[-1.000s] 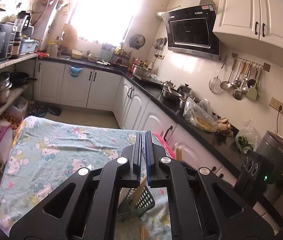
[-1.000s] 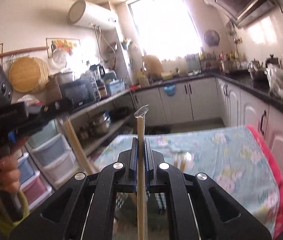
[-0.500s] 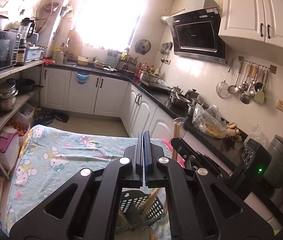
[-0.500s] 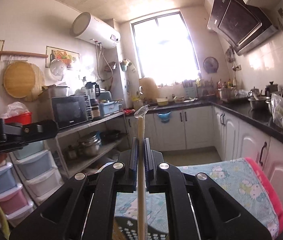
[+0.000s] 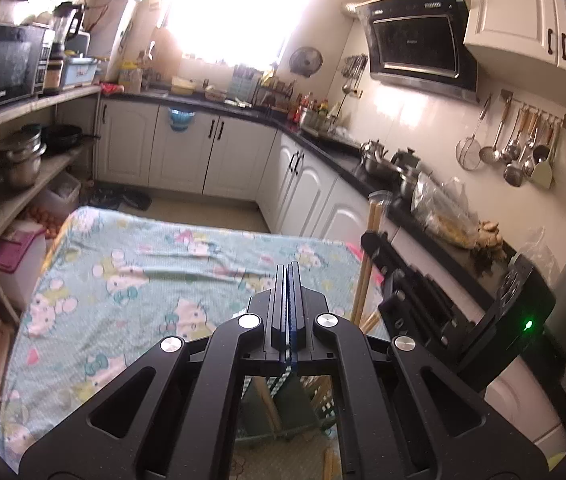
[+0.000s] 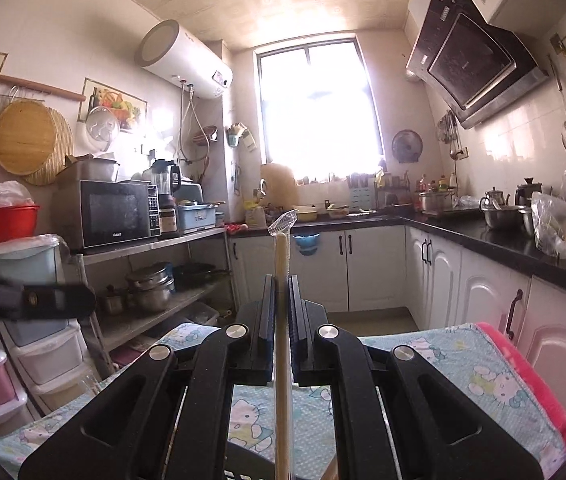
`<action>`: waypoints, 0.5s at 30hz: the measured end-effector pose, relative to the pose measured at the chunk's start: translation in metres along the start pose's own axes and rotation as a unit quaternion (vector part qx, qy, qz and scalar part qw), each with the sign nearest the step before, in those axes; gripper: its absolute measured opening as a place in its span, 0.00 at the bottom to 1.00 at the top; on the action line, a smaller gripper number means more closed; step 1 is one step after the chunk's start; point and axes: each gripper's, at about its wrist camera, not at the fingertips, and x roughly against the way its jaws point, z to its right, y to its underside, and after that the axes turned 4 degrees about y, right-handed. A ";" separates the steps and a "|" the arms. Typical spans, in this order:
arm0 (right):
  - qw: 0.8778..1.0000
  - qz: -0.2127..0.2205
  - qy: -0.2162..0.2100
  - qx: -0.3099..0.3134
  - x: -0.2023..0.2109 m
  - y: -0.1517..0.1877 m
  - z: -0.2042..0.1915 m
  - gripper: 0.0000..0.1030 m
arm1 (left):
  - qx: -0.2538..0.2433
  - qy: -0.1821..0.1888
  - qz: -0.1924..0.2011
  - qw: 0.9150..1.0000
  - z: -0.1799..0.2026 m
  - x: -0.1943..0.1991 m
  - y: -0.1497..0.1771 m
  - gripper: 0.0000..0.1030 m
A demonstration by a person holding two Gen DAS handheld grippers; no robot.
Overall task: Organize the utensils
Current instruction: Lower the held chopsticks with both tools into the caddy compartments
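Chopsticks of pale wood in a thin clear plastic sleeve (image 6: 281, 320) stand upright between the fingers of the right gripper (image 6: 281, 308), which is closed on them near the middle; the crimped sleeve end sticks out above. Below them sits a dark green slotted plastic basket (image 5: 259, 412) on the table with the light blue cartoon-cat cloth (image 5: 131, 280), and more wooden sticks lean inside it. The left gripper (image 5: 289, 300) is closed and holds nothing. I judge the pair light and stiff, but the sleeve is slippery, so a firm hold at mid-length is best for lowering into the basket.
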 end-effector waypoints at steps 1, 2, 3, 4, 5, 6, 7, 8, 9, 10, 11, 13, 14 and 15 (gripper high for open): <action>1.000 0.000 -0.001 -0.002 0.000 0.003 0.001 0.06 | 0.000 -0.002 -0.002 1.000 -0.001 -0.001 0.003 0.00; 1.000 -0.001 -0.003 -0.004 0.000 0.006 0.002 0.06 | -0.002 -0.004 -0.006 1.000 -0.002 -0.004 0.008 0.00; 1.000 -0.002 -0.004 -0.004 0.001 0.009 0.002 0.06 | -0.002 -0.005 -0.009 1.000 -0.003 -0.005 0.011 0.00; 1.000 -0.003 -0.005 -0.005 0.002 0.012 0.002 0.06 | -0.002 -0.006 -0.014 1.000 -0.004 -0.007 0.016 0.00; 1.000 -0.005 -0.008 -0.008 0.003 0.015 0.003 0.06 | -0.002 -0.007 -0.018 1.000 -0.005 -0.009 0.020 0.00; 1.000 -0.009 -0.008 -0.011 0.003 0.018 0.004 0.06 | -0.002 -0.009 -0.020 1.000 -0.005 -0.010 0.024 0.00; 1.000 -0.011 -0.009 -0.014 0.004 0.019 0.005 0.06 | -0.003 -0.010 -0.022 1.000 -0.006 -0.011 0.026 0.00; 1.000 -0.015 -0.014 -0.020 0.005 0.021 0.006 0.07 | -0.004 -0.011 -0.027 1.000 -0.006 -0.013 0.031 0.00; 0.999 -0.018 -0.015 -0.024 0.007 0.022 0.007 0.07 | -0.004 -0.013 -0.030 0.999 -0.007 -0.014 0.034 0.00; 0.999 -0.019 -0.014 -0.027 0.009 0.023 0.008 0.07 | -0.003 -0.014 -0.032 0.999 -0.007 -0.015 0.036 0.00; 0.999 -0.023 -0.015 -0.031 0.011 0.025 0.010 0.07 | -0.003 -0.015 -0.034 0.999 -0.008 -0.015 0.040 0.00; 0.999 -0.026 -0.014 -0.041 0.014 0.026 0.012 0.20 | -0.001 -0.015 -0.038 0.999 -0.009 -0.016 0.045 0.00; 0.998 -0.027 -0.011 -0.048 0.018 0.028 0.015 0.29 | -0.001 -0.016 -0.040 0.999 -0.010 -0.016 0.047 0.00; 0.998 -0.029 -0.011 -0.051 0.020 0.028 0.016 0.31 | 0.000 -0.017 -0.041 0.999 -0.010 -0.016 0.050 0.00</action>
